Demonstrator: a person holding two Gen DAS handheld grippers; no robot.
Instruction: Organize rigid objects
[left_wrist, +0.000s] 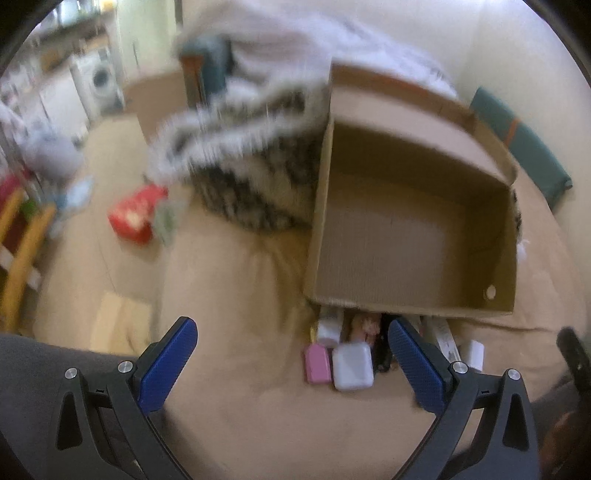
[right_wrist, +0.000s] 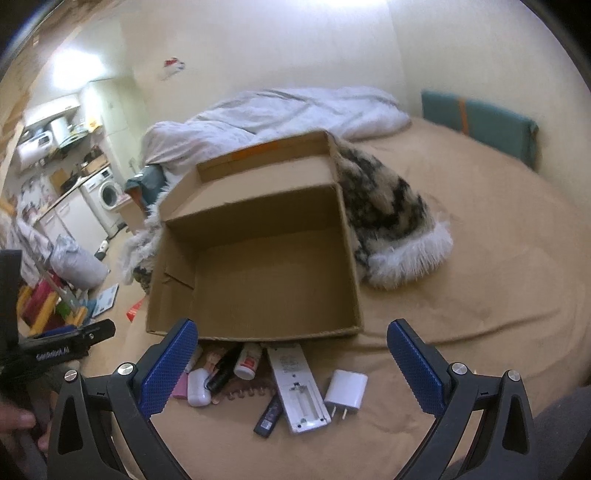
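Left wrist view (blurry): left gripper (left_wrist: 291, 354) spread wide, nothing between the blue pads, over the tan bedsheet (left_wrist: 236, 295). Cardboard box (left_wrist: 413, 236) at 1 o'clock, open, no items visible inside. Small items bunched against its near wall, around 5 o'clock of frame centre: pink case (left_wrist: 317, 363), white case (left_wrist: 351, 365), others too smeared to name. Furry patterned blanket (left_wrist: 251, 166) at 11, touching the box's left wall.

Right wrist view: right gripper (right_wrist: 291, 354) also wide, holding nothing. Box (right_wrist: 258, 254) at 12. In front of it at 6: white remote (right_wrist: 297, 384) battery side up, white charger plug (right_wrist: 346, 387) just beside it at 3, dark stick-shaped item (right_wrist: 269, 415), white-and-red bottle (right_wrist: 248, 363), black tube (right_wrist: 223, 369). Left gripper (right_wrist: 66, 341) at 9.
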